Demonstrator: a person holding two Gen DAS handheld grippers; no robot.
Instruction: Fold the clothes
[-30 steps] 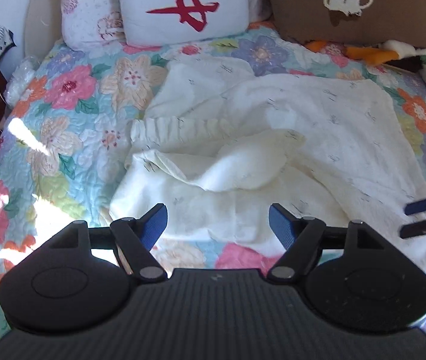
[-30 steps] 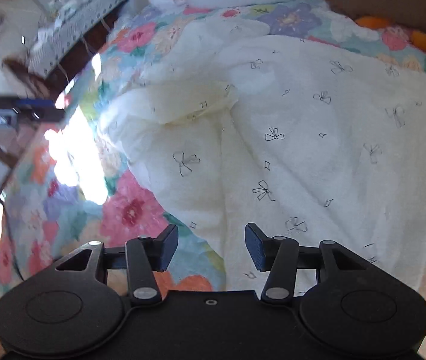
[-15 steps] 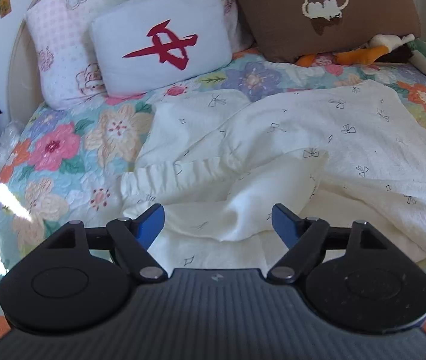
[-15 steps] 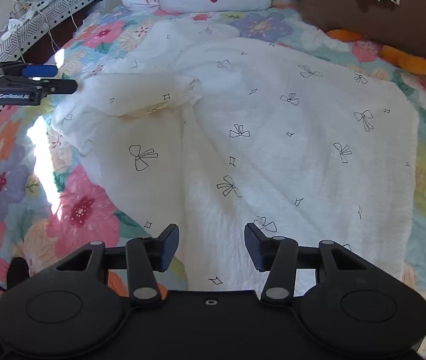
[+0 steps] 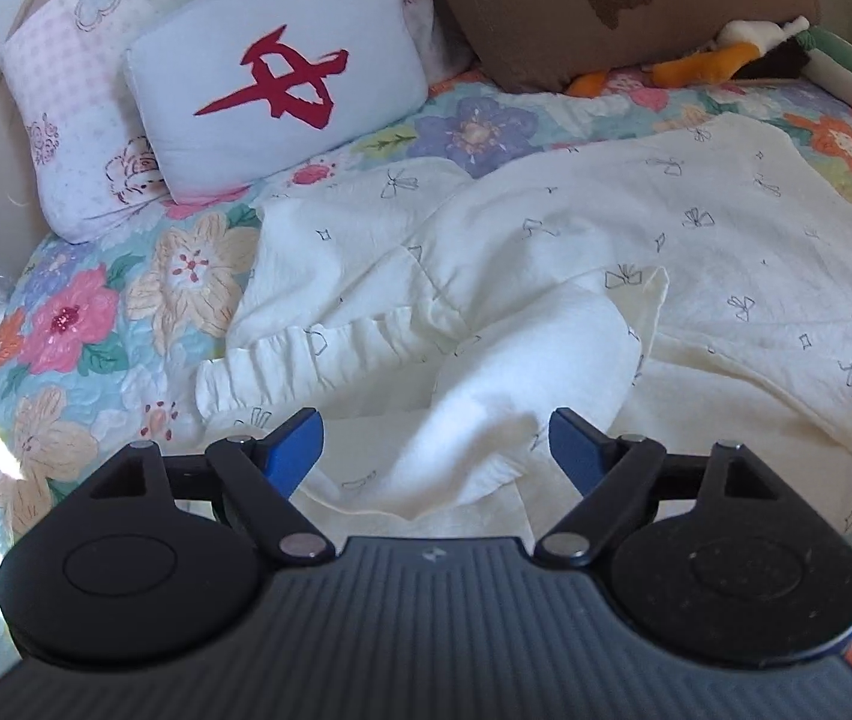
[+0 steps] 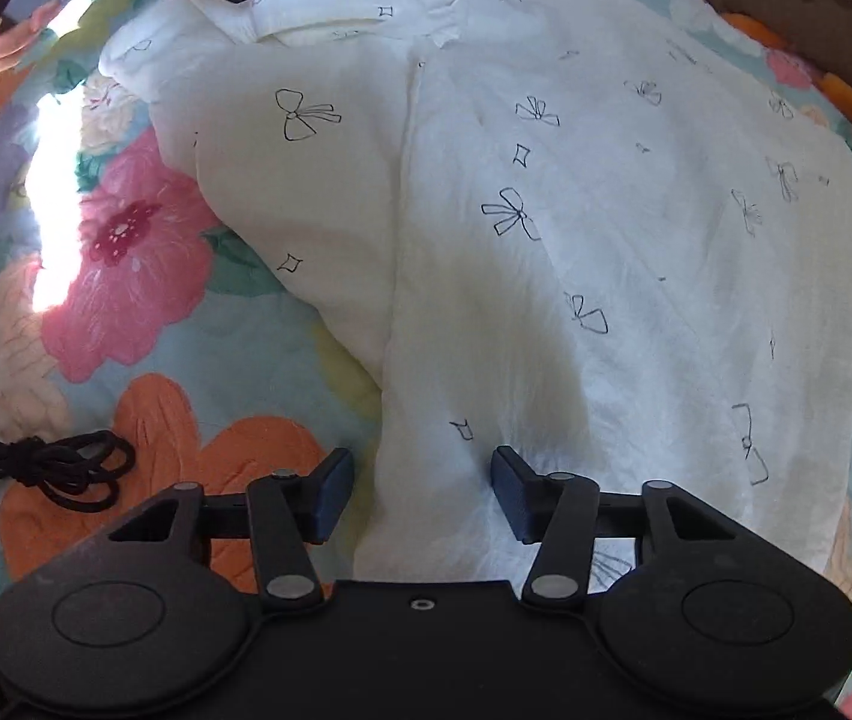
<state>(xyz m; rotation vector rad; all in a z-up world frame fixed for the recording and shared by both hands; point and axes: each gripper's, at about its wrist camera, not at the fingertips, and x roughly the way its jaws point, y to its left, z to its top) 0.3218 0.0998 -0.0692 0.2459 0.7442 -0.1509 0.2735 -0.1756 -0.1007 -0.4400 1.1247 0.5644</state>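
Garment (image 5: 546, 312) cream, bow-printed, rumpled, partly folded

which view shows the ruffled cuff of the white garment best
The left wrist view: the ruffled cuff lies in plain sight just beyond the open left gripper. The right wrist view shows only the garment's flat body, not the ruffles.

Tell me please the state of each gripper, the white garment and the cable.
left gripper: open, fabric between its fingers, not clamped.
right gripper: open, over the garment's near edge.
white garment: spread on the bed, crumpled, not folded.
black cable: loosely coiled on the quilt.
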